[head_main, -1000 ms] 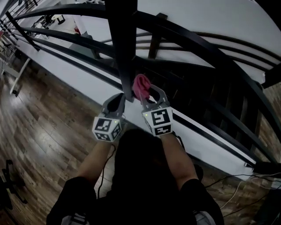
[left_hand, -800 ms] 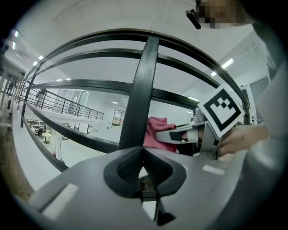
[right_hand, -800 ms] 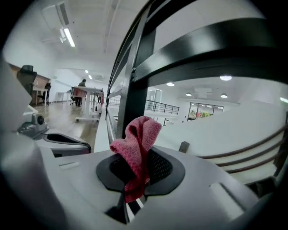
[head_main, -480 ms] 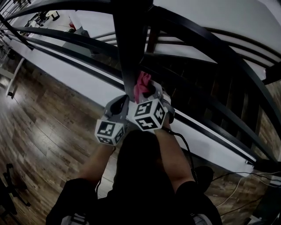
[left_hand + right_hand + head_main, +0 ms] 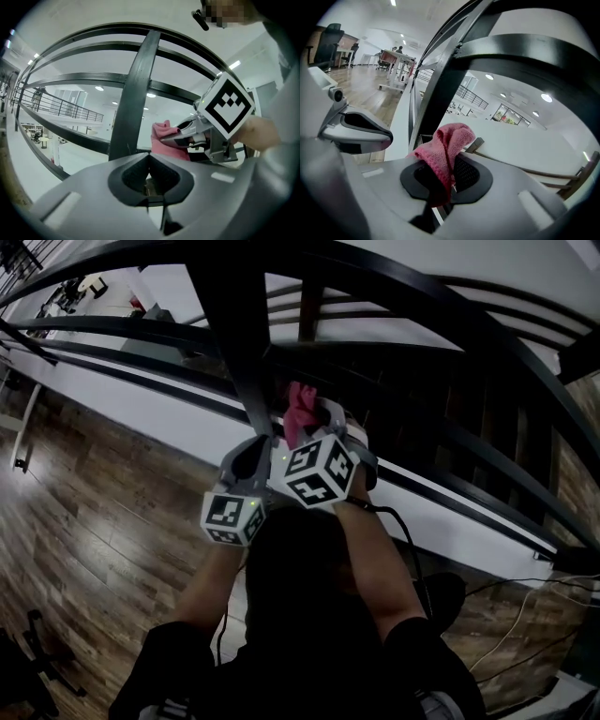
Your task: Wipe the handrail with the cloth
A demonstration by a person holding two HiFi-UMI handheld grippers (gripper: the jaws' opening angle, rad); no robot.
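**Item: cloth**. Pink, knitted, bunched into a wad. It is clamped in my right gripper, whose jaws are closed on its lower part, and a tuft stands free above the tips. From the head view the cloth sits just right of the dark post, near its lower end. I cannot tell whether the two are touching.

**Item: right gripper**. It is the nearer tool to the work and the only one carrying anything.

**Item: left gripper**. Jaws together, nothing between them. It sits just left of the right one, at the near side of the post.

**Item: handrail**. A broad dark band on the far side of both tools. Its long axis runs left to right in a curve, and the post rises to meet it.

**Judgement:** the rail lies beyond and above the cloth. The next pass therefore means carrying the right gripper up along the post's line, then sweeping along the rail's length, not across it.

**Surround:** wooden floor below, to the left.
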